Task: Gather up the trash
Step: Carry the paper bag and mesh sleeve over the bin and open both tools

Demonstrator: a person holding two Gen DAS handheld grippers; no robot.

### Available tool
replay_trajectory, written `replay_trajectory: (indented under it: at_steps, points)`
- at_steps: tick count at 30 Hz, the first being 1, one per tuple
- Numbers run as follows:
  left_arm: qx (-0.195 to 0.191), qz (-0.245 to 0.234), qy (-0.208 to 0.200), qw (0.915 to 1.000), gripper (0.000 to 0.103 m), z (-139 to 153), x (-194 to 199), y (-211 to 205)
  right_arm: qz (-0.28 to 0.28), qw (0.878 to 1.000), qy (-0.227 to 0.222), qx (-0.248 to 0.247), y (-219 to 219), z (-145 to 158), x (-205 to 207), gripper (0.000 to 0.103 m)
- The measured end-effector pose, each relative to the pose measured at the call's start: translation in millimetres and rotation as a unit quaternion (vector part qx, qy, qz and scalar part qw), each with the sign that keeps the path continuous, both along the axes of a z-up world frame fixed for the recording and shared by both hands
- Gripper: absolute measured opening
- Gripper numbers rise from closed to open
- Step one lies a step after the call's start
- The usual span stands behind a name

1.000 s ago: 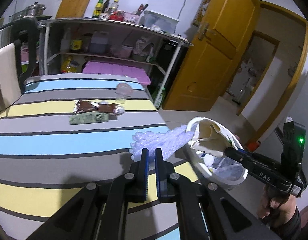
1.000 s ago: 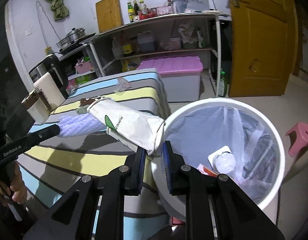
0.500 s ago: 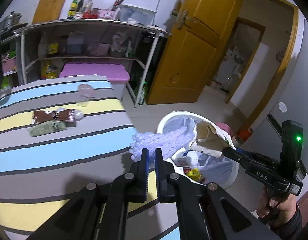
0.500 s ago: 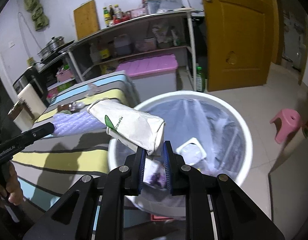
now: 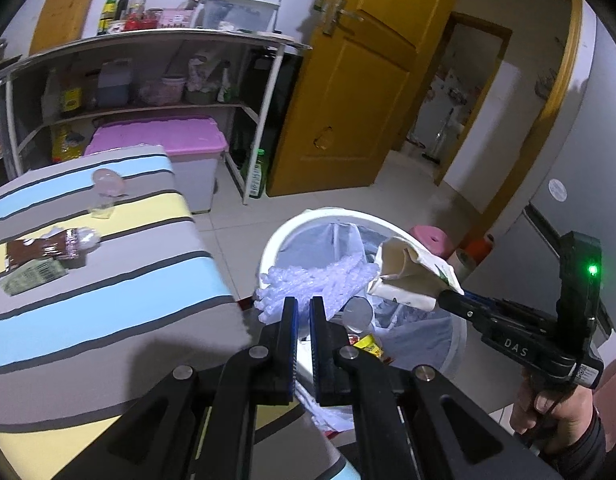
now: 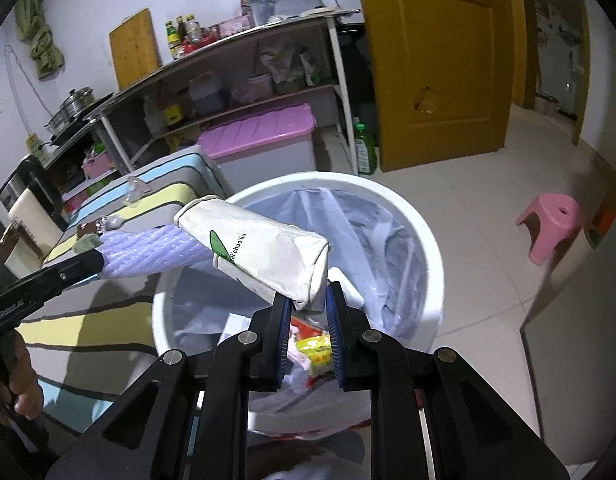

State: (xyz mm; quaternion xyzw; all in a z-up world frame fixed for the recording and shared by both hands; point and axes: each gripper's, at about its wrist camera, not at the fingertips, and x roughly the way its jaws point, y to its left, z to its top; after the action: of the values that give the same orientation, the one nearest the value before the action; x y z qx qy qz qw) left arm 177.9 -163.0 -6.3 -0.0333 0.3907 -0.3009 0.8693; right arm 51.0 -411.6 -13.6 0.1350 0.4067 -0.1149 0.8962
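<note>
My left gripper (image 5: pixel 303 307) is shut on a pale purple bubble wrap piece (image 5: pixel 316 282), which sticks out over the white trash bin (image 5: pixel 292 228). My right gripper (image 6: pixel 307 302) is shut on a white paper bag (image 6: pixel 264 252) with a green mark, held above the bin (image 6: pixel 424 240). The bin has a clear liner and holds wrappers and a white container. In the right wrist view the left gripper (image 6: pixel 98 266) carries the bubble wrap (image 6: pixel 148 250) from the left. On the striped table lie a brown wrapper (image 5: pixel 44 250), a green packet (image 5: pixel 32 276) and a clear plastic cup (image 5: pixel 106 186).
The striped table (image 5: pixel 108 312) sits left of the bin. Behind it are a metal shelf (image 5: pixel 148 40) with bottles and a purple-lidded box (image 5: pixel 156 146). A yellow door (image 5: pixel 348 92) stands open at the back. A pink stool (image 6: pixel 552 220) is on the floor right of the bin.
Both grippers moved from over the table's edge to above the bin, still carrying the bubble wrap and the paper bag. More of the bin's inside shows now.
</note>
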Motion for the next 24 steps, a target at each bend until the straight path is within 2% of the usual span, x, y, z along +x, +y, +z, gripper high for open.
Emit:
replay_trajectory:
  at_steps: [16, 24]
  points:
    - [0.014, -0.03, 0.025, 0.9992, 0.006, -20, 11, -40, -0.027, 0.999, 0.032, 0.0, -18, -16, 0, 0.019]
    - [0.018, -0.039, 0.037, 0.9984, 0.006, -26, 12, -52, -0.026, 0.999, 0.029, 0.003, -19, -17, -3, 0.02]
